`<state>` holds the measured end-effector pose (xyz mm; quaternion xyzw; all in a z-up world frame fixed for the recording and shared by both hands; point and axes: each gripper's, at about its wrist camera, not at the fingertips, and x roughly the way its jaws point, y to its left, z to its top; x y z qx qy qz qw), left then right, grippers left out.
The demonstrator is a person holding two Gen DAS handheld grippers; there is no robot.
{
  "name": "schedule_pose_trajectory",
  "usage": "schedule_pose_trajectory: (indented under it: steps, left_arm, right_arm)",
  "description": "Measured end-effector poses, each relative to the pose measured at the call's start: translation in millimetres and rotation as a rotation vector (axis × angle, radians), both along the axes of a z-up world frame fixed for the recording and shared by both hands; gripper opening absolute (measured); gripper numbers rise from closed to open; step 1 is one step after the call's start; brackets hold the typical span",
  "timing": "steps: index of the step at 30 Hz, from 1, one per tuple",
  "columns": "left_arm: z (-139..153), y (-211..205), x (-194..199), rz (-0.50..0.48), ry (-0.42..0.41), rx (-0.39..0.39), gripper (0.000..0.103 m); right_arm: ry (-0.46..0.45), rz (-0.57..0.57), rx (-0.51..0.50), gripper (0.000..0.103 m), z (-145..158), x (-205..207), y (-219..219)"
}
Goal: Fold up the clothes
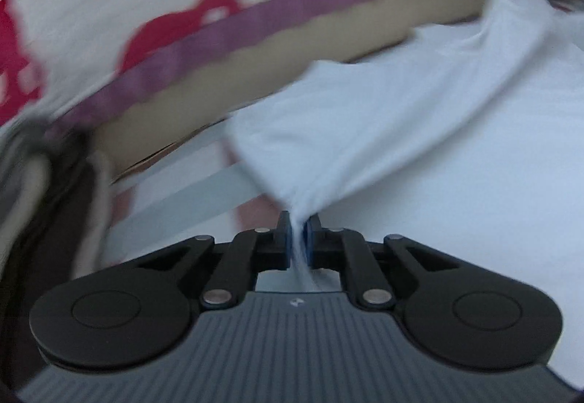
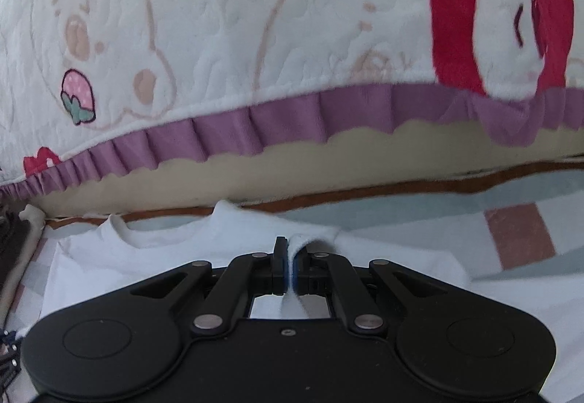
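**Two tools pinch a white T-shirt at the foot of a quilted bedspread**

A white T-shirt [image 2: 153, 250] lies spread on a pale checked sheet [image 2: 518, 235], its round neckline just ahead and to the left of the right tool [image 2: 291, 266]. That tool is clamped on a raised fold of the shirt's upper edge, the cloth pinched between its blue-padded fingers [image 2: 280, 268] and running back through the gap toward the camera. The rest of the garment lies flat under and to either side of the tool's black body.

In the left wrist view, which is blurred, the left tool [image 1: 298, 239] is likewise closed on the T-shirt [image 1: 365, 133], gripping a gathered corner of the fabric. From that grip the cloth fans out ahead and to the right, pulled into taut creases and lifted off the sheet [image 1: 189, 198], whose grey and reddish bands show ahead and to the left of the tool.

Beyond both tools hangs a white quilted bedspread [image 2: 226, 38] printed with red bears and pink strawberries, edged by a purple ruffle [image 2: 226, 140]. Below the ruffle runs a beige mattress side [image 2: 219, 184], with a brown strip [image 2: 365, 195] where it meets the sheet. At the far upper right of the left wrist view a dark object, too blurred to identify, meets the far end of the shirt.
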<state>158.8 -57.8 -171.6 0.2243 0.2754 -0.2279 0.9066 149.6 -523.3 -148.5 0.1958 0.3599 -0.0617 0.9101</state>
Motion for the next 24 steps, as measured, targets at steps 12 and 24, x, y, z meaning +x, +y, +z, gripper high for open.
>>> schedule_pose_trajectory:
  steps: [12,24]
  left_arm:
    - [-3.4,20.3,-0.4,0.119,0.132,-0.089,0.007]
    - [-6.4,20.1,4.2,0.132,0.158,-0.108,0.008]
  right_arm:
    - [0.111,-0.108,-0.072,0.002,-37.9,-10.4,12.9]
    - [-0.017,-0.119,0.128,0.033,-28.1,-83.5,36.5]
